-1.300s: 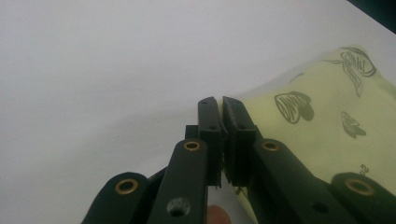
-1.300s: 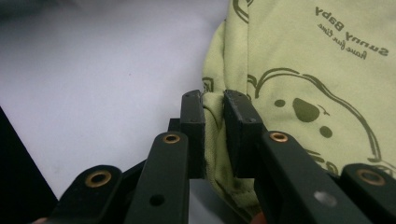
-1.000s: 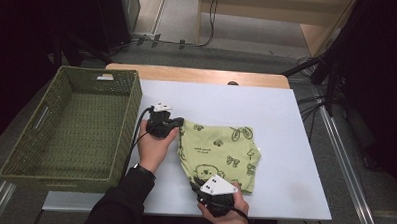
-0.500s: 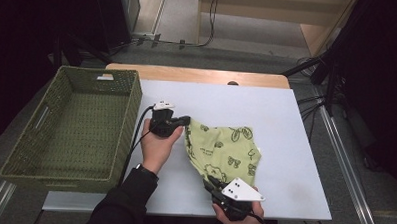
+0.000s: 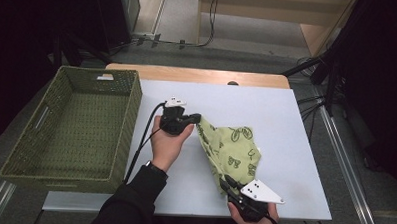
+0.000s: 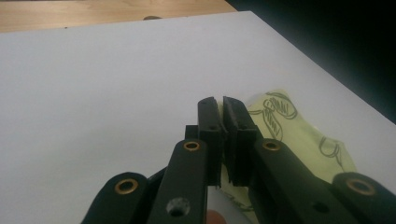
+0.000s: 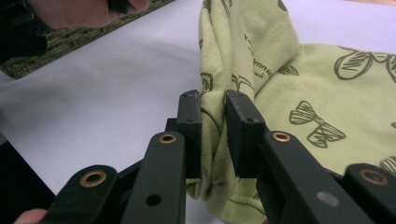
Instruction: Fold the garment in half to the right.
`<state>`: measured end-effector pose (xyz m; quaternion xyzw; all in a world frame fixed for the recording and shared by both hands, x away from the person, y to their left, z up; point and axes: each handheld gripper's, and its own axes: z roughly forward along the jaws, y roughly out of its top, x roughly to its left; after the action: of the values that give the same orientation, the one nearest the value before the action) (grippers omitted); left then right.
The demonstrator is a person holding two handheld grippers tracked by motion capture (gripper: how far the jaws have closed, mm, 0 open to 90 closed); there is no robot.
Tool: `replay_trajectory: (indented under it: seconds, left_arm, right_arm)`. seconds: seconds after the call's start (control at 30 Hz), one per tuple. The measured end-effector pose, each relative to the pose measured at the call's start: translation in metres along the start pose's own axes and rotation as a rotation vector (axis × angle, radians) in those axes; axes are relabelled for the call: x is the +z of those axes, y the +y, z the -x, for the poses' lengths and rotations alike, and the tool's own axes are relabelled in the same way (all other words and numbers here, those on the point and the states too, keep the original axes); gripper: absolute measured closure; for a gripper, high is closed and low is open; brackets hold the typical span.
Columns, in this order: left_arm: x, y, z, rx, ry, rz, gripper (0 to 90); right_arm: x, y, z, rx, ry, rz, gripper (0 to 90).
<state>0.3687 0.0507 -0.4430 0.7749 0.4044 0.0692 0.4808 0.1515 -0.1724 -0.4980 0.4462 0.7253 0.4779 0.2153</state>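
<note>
So the light green cloth with the bow doodles (image 5: 232, 153) was on the white counter (image 5: 286, 125), a bit right of the middle, stretched between the two grippers with the rest of it bunched up on the surface. The left hand-held gripper (image 5: 197, 118) was clenched on the cloth's far corner; from its own camera you could see the jaws nearly together with a thin bit of green fabric pinched between them (image 6: 219, 135). The right hand-held gripper (image 5: 225, 182) was down by the near edge of the counter, grasping a thicker gathered fold of the same cloth, and in its view the pads (image 7: 189, 126) were squeezing that fold from both sides. The cloth ran as a raised ridge from one grip to the other. Off to the left, a green woven basket (image 5: 64, 172) sat beside the counter, well apart from the cloth.
</note>
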Motion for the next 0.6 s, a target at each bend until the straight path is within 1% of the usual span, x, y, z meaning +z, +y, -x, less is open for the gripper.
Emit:
replay_trajectory:
  seconds: [0.1,0.13,0.3,0.4,0.6]
  left_arm:
    - [0.004,0.003,0.003,0.008,-0.007,-0.007,85.6]
    - [0.009,0.005,0.007,0.015,-0.014,-0.007,85.5]
    - [0.025,0.009,0.018,0.026,-0.030,-0.010,85.5]
    - [0.036,0.013,0.025,0.041,-0.038,-0.018,85.5]
    - [0.060,0.022,0.041,0.066,-0.055,-0.045,85.6]
  right_arm:
    - [-0.002,-0.002,0.001,0.012,-0.019,-0.013,74.7]
    - [-0.003,-0.003,0.002,0.017,-0.029,-0.018,74.7]
    - [-0.008,-0.008,0.012,0.058,-0.067,-0.031,74.6]
    - [-0.009,-0.010,0.016,0.081,-0.075,-0.046,74.7]
    - [-0.011,-0.013,0.020,0.093,-0.089,-0.065,74.5]
